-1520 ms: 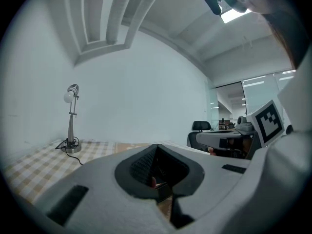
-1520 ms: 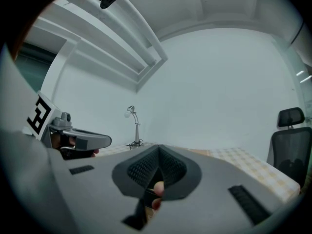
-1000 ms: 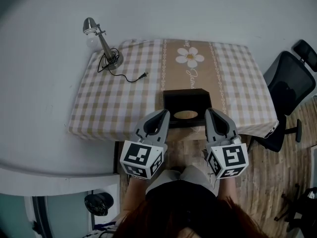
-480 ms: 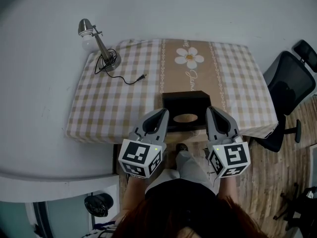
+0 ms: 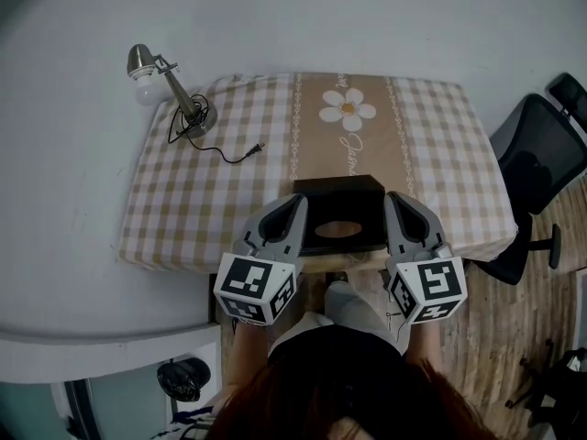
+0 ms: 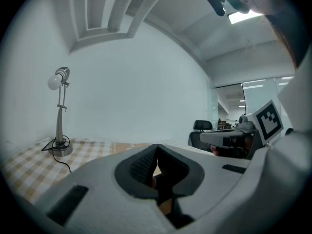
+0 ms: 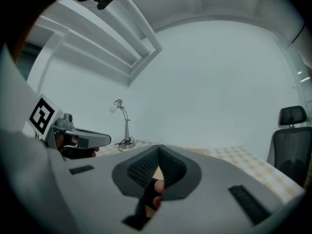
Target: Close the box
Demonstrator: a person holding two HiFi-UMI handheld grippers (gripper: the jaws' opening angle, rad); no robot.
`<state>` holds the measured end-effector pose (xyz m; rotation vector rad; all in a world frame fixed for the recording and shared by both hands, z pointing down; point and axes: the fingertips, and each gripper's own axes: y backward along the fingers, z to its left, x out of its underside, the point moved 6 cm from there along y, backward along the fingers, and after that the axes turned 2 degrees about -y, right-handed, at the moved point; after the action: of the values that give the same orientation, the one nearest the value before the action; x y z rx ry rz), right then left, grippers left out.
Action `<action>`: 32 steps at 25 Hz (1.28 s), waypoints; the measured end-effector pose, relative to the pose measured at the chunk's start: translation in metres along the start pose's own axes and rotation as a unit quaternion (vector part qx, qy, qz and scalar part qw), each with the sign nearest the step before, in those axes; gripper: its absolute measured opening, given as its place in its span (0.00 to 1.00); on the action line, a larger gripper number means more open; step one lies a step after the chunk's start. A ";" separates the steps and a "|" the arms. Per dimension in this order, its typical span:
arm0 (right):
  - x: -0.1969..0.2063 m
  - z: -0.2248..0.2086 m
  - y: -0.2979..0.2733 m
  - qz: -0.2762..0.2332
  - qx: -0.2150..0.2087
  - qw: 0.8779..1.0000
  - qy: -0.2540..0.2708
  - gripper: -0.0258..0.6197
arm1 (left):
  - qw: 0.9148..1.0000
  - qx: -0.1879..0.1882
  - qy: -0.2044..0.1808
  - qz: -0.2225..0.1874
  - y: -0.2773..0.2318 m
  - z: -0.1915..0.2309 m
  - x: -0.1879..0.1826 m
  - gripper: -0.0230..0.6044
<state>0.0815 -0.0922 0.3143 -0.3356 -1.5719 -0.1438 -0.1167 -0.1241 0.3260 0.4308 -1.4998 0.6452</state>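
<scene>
Table: covered with a checked cloth and fills the middle of the head view, with a beige runner bearing a daisy print down its centre. Office chair: dark, stands on the wood floor at the right edge of the frame, beside the table. Box: black, rests on the runner at the table's near edge, lower centre of the frame; a tan oval shows on its near part, and whether its lid is down cannot be told. Left tool: sits just left of the box, jaws together, tips meeting, nothing gripped between them. Right tool: sits just right of the box, jaws likewise together and empty. Contact between either tool and the box cannot be confirmed. Desk lamp: silver, upright at the table's far left corner, upper left of the frame, bare bulb facing left. Its black cable trails across the cloth, plug lying loose.
</scene>
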 end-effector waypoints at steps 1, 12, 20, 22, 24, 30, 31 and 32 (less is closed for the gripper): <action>0.000 -0.003 -0.003 0.001 0.000 1.000 0.000 0.07 | 1.000 -0.002 -0.001 0.001 -0.003 0.002 -0.001 0.08; -0.002 -0.036 -0.033 0.009 -0.010 1.000 0.000 0.07 | 0.999 -0.025 0.006 0.018 -0.031 0.024 0.001 0.08; 0.008 -0.054 -0.051 0.035 -0.014 0.999 0.025 0.07 | 0.999 -0.037 0.010 0.036 -0.043 0.041 0.007 0.08; 0.011 -0.059 -0.055 0.042 -0.015 0.999 0.030 0.07 | 0.998 -0.040 0.013 0.043 -0.046 0.044 0.011 0.08; 0.014 -0.064 -0.059 0.048 -0.019 0.998 0.032 0.07 | 0.998 -0.042 0.017 0.049 -0.049 0.048 0.014 0.08; 0.023 -0.075 -0.077 0.062 -0.034 0.997 0.038 0.07 | 0.997 -0.041 0.020 0.063 -0.061 0.055 0.019 0.08; 0.025 -0.076 -0.080 0.065 -0.037 0.996 0.042 0.07 | 0.997 -0.042 0.021 0.065 -0.062 0.057 0.020 0.08; 0.026 -0.077 -0.083 0.067 -0.041 0.996 0.046 0.07 | 0.997 -0.043 0.022 0.067 -0.063 0.059 0.021 0.08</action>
<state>0.1300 -0.1901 0.3528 -0.4912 -1.4501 -0.1178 -0.1231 -0.2067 0.3579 0.2495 -1.5178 0.6878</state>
